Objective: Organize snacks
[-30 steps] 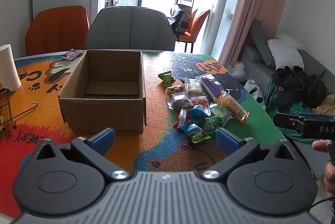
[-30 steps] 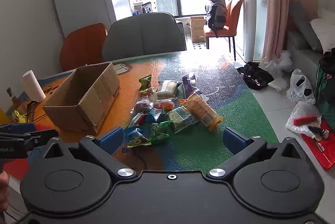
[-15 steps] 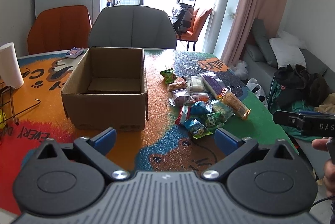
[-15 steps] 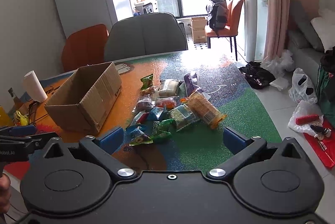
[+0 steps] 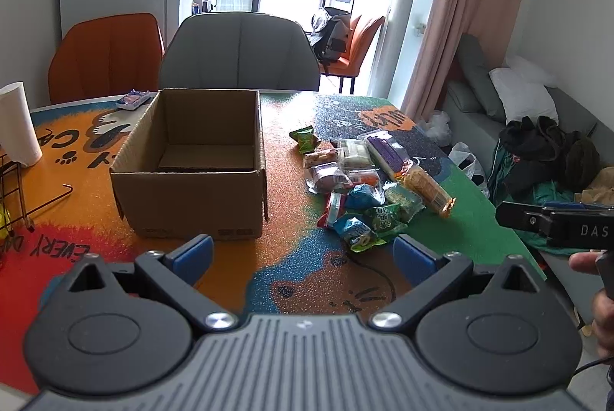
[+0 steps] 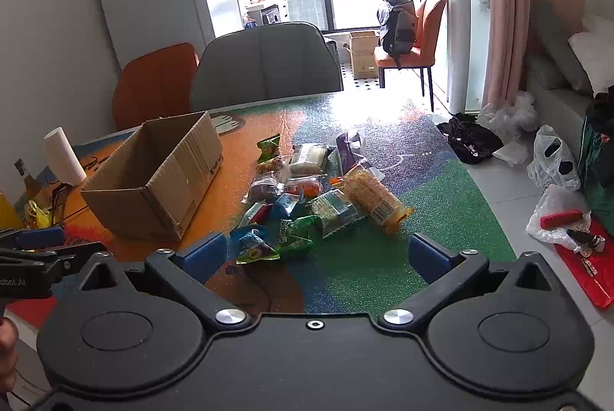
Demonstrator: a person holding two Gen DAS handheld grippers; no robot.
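My left tongs (image 5: pixel 303 255) and right tongs (image 6: pixel 316 253) both hang spread apart above the worktop's (image 5: pixel 299 280) near edge, gripping nothing. The box (image 5: pixel 192 165) stands open toward the left side, only its bare cardboard floor showing inside. The snacks (image 5: pixel 368 188) lie heaped just right of it, toward the worktop's right edge.
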